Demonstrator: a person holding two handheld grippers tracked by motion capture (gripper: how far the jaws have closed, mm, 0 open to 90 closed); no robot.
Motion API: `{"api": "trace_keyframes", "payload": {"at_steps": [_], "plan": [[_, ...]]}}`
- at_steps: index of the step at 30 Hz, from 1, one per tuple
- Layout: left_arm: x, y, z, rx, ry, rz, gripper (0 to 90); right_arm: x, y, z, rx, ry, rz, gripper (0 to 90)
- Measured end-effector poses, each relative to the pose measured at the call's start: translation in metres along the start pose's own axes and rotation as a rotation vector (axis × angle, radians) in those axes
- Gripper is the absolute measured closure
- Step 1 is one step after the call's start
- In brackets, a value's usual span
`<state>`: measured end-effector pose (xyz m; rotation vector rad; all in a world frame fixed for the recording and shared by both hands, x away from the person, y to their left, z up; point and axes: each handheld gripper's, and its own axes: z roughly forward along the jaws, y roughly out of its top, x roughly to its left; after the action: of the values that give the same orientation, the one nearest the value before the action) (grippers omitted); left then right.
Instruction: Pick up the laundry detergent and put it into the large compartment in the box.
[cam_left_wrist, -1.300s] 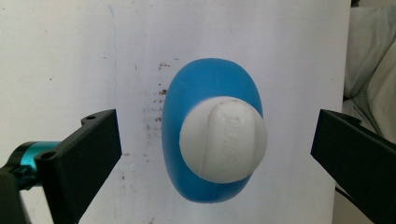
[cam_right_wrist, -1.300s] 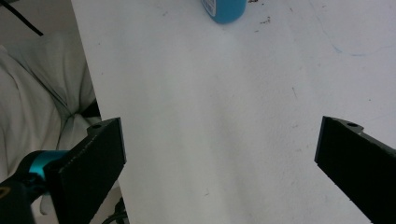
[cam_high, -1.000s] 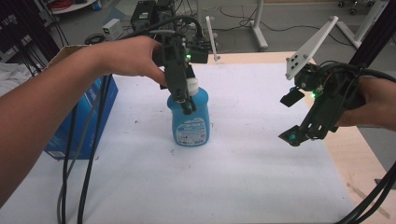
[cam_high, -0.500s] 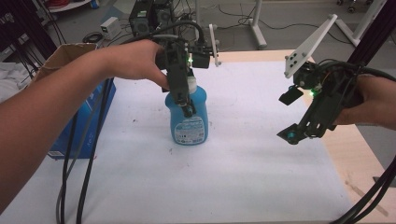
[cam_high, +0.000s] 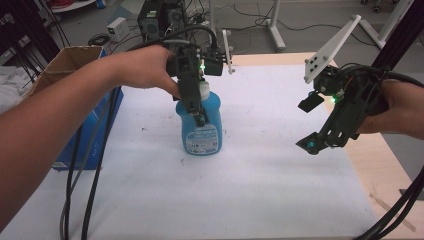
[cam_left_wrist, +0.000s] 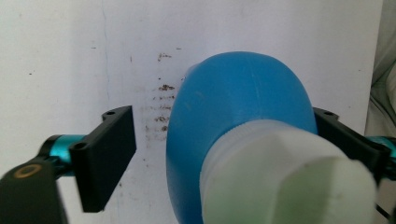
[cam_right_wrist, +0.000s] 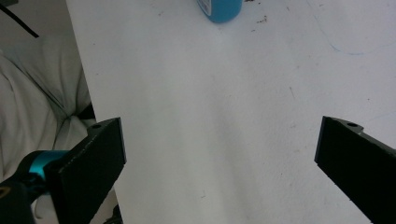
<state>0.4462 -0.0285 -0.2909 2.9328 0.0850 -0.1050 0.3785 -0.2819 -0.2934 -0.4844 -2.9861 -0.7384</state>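
Note:
A blue bottle (cam_high: 202, 125) with a white cap (cam_high: 205, 90) stands upright on the white sheet. My left gripper (cam_high: 197, 112) reaches down over it from above, one jaw on each side of the body. In the left gripper view the blue bottle (cam_left_wrist: 238, 116) sits between the jaws of the left gripper (cam_left_wrist: 222, 116). The right jaw lies against it and a gap remains at the left jaw, which have just been closing. My right gripper (cam_high: 312, 142) hovers open over the table's right side. In the right gripper view the right gripper (cam_right_wrist: 222, 126) has nothing between its jaws and the bottle (cam_right_wrist: 219, 9) stands far off.
A white sheet (cam_high: 250, 190) covers the wooden table (cam_high: 380, 165). A cardboard box (cam_high: 65, 60) and a blue box (cam_high: 100, 125) sit at the left edge. Black cables (cam_high: 80, 190) trail down the left. Crumpled white cloth (cam_right_wrist: 37, 93) lies beside the table.
The left hand has shifted slightly over the bottle. The right gripper has stayed where it was.

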Motion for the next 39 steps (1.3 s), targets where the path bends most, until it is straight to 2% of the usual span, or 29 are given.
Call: {"api": "trace_keyframes", "payload": {"at_steps": [20, 34, 39], "plan": [[0.0000, 0.0002, 0.0006, 0.004, -0.007, 0.003, 26.5, -0.0005, -0.0016, 0.0005, -0.006, 0.001, -0.004, 1.0], [-0.0019, -0.0002, -0.0012, -0.004, -0.039, 0.019, 37.5, -0.0006, -0.0023, 0.0013, -0.004, 0.002, 0.002, 1.0], [-0.0022, 0.0000, -0.0014, -0.003, -0.038, 0.017, 37.6, -0.0007, -0.0026, 0.0016, -0.005, 0.002, 0.000, 1.0]]}}
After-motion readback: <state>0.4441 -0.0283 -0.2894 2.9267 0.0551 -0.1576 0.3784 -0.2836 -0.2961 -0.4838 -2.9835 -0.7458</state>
